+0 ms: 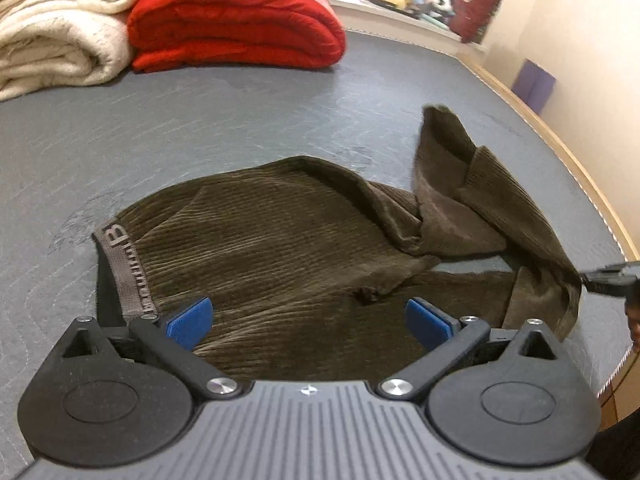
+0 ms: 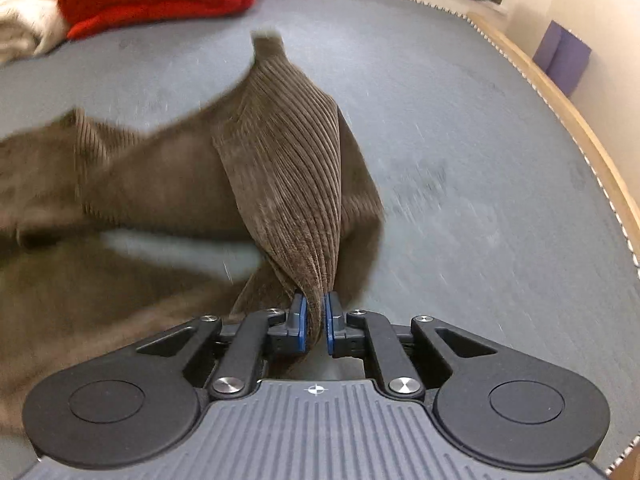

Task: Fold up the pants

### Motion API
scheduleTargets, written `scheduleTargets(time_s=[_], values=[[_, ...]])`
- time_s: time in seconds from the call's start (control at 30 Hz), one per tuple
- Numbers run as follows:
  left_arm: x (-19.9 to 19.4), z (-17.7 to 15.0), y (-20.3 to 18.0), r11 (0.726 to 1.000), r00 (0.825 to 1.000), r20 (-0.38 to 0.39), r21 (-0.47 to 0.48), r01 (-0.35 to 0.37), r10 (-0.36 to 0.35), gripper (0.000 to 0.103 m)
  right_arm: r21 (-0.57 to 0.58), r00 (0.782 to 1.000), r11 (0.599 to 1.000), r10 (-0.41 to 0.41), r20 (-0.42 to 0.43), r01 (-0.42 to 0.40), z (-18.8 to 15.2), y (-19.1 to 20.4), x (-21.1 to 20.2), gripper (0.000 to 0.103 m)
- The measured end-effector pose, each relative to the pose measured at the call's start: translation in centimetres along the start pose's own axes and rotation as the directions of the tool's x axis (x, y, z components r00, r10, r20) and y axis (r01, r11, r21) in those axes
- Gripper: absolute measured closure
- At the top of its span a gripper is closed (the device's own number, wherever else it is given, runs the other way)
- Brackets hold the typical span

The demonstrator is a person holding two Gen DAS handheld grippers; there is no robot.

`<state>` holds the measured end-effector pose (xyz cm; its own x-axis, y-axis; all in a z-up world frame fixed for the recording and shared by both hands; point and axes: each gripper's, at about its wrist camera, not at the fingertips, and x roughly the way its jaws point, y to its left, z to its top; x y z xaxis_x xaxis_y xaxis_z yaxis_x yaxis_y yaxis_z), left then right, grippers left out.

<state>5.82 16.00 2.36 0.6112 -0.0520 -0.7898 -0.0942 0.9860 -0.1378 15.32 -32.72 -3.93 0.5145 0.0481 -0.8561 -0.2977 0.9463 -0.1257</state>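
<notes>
Right gripper point(image 2: 316, 320) clenched on a bunched fold of the brown corduroy pants point(image 1: 280, 232), which sprawl on the grey bed point(image 1: 200, 120). Left gripper point(image 1: 308, 320) spread wide, empty, over the waistband point(image 1: 124, 264). Fabric looks soft, limp, grippy; likely best pinched at waistband or hems.

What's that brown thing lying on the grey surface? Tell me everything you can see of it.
It is a pair of brown pants in ribbed, corduroy-like cloth, with a grey lettered waistband at one end. They lie crumpled and partly doubled over on the grey padded surface. One leg end is lifted and twisted, pinched in the shut right gripper. The left gripper hovers open over the waist part, its blue pads not pressing on the cloth.
</notes>
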Motion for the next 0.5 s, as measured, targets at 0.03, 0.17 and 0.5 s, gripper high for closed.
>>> scheduleTargets(time_s=[0.03, 0.17, 0.5], values=[[0.1, -0.1, -0.4, 1.0, 1.0, -0.003, 0.019, -0.008, 0.008, 0.0, -0.01, 1.0, 1.0, 0.007, -0.028, -0.007, -1.2, -0.6, -0.1, 0.095], [1.1, -0.7, -1.9, 0.987, 0.992, -0.024, 0.109, -0.12, 0.124, 0.0, -0.032, 0.977, 0.997, 0.068, -0.204, -0.076, -6.1, -2.8, 0.2, 0.097], [1.5, -0.3, -1.6, 0.98, 0.981, -0.003, 0.059, -0.191, 0.192, 0.0, 0.146, 0.999, 0.988, 0.039, 0.033, -0.043, -4.8, -6.6, -3.7, 0.082]])
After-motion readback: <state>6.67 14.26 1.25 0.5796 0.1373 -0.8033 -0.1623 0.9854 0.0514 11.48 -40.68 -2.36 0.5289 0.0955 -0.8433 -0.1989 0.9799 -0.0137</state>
